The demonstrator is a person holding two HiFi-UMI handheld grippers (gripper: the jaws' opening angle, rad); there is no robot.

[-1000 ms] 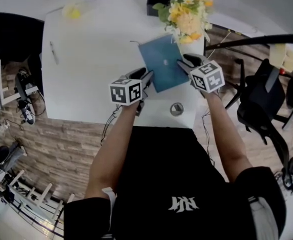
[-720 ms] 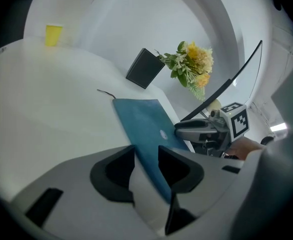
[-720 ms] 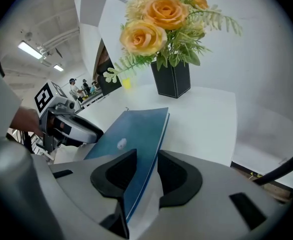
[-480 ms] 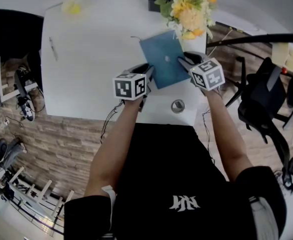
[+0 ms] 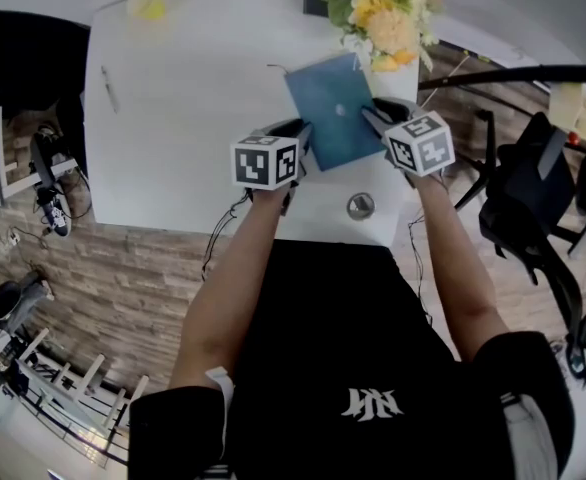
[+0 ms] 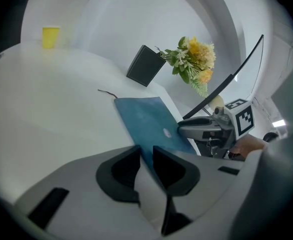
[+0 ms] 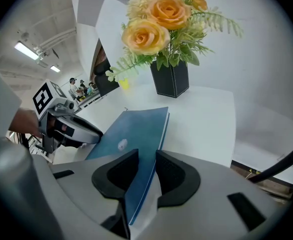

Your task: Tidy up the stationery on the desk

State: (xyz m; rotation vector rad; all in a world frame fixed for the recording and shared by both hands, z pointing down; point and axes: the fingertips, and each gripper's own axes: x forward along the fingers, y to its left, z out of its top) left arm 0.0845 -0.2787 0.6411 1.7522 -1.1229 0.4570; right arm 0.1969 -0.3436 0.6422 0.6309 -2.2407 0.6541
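Observation:
A blue notebook [image 5: 335, 108] lies on the white desk [image 5: 193, 118] in front of the flowers. My left gripper [image 5: 296, 138] is at its near left edge and my right gripper [image 5: 375, 120] at its near right edge. In the left gripper view the notebook [image 6: 146, 121] runs deep between the jaws of the left gripper [image 6: 145, 151]. In the right gripper view the notebook [image 7: 131, 134] slants between the jaws of the right gripper [image 7: 146, 156]. Both pairs of jaws have just been closing around it, and I see no firm pinch.
A black vase of yellow flowers [image 5: 388, 18] stands just beyond the notebook. A pen [image 5: 109, 88] lies at the desk's far left and a yellow cup [image 6: 50, 36] at its back corner. A round cable port [image 5: 360, 205] sits near the front edge. A black chair [image 5: 533, 198] stands to the right.
Both grippers stay at the notebook's near edges while their jaws narrow around it. The head view has shifted slightly, so the desk sits a little higher in the frame.

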